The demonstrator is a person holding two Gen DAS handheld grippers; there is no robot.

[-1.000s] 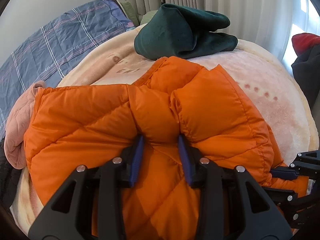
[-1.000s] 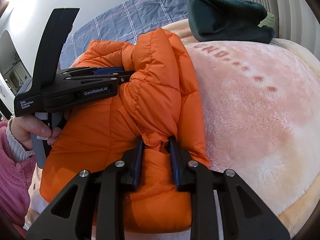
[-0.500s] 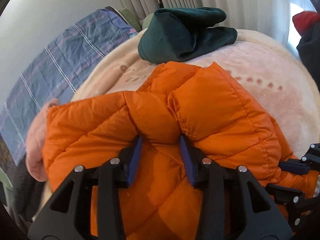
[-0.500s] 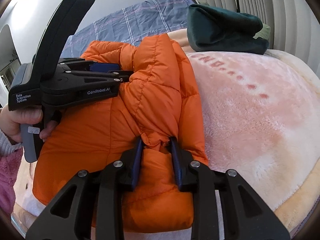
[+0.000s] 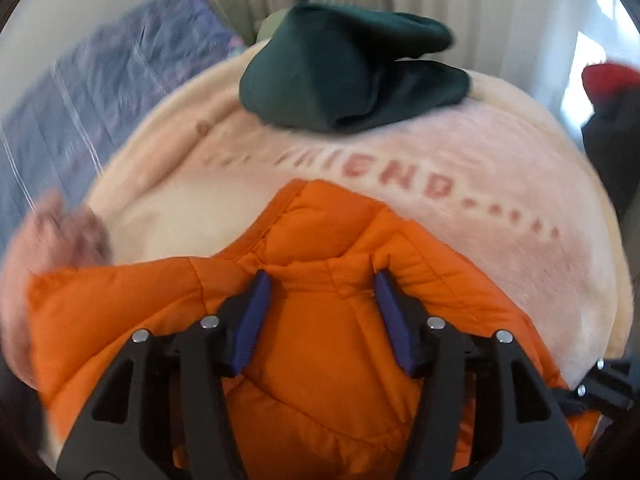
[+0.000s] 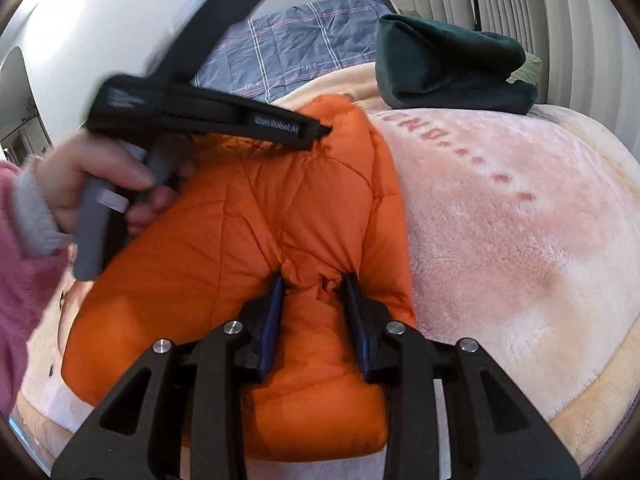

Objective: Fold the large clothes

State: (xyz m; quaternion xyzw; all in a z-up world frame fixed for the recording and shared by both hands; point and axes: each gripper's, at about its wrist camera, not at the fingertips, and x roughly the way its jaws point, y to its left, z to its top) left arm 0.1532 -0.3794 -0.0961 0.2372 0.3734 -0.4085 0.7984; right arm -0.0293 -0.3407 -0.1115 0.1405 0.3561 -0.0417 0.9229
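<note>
Left gripper (image 5: 322, 280) jaws released, lifted off orange jacket (image 5: 320, 360); right gripper (image 6: 314, 280) clenching jacket.

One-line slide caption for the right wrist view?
Right gripper pinches the orange puffer jacket on a pink blanket.

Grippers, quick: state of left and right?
Left gripper: open, jaws spread wide over the orange puffer jacket, nothing pinched.
Right gripper: closed on a bunched fold of the jacket.
</note>
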